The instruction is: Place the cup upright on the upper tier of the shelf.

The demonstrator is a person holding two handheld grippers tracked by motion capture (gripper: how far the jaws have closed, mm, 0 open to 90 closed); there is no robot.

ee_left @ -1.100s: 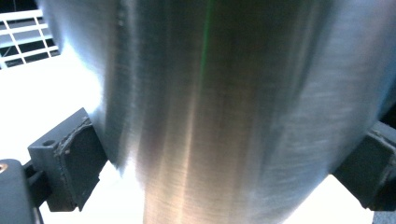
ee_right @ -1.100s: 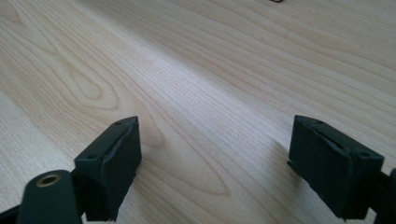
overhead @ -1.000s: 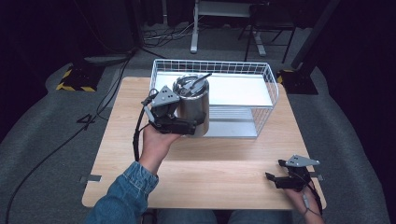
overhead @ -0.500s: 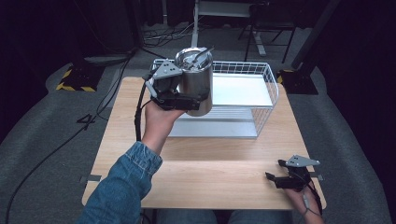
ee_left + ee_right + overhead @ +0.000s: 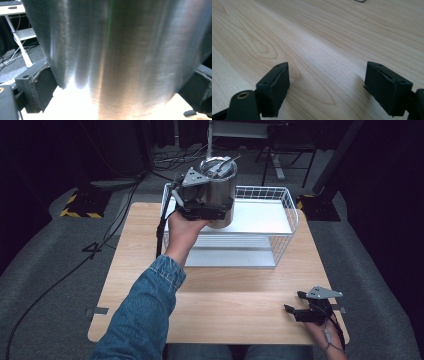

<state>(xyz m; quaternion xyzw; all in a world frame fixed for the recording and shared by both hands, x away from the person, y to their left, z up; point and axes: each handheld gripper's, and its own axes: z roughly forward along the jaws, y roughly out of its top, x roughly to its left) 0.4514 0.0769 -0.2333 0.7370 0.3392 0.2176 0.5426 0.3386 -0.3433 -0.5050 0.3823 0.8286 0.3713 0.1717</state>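
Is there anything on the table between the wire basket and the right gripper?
No. In the high view, only bare wood lies between the wire basket and the right gripper. The left gripper holds the steel pot up over the basket.

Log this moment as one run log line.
left gripper: shut on steel canister, held above wire basket | right gripper: open, empty, low over wooden table | canister holds utensils
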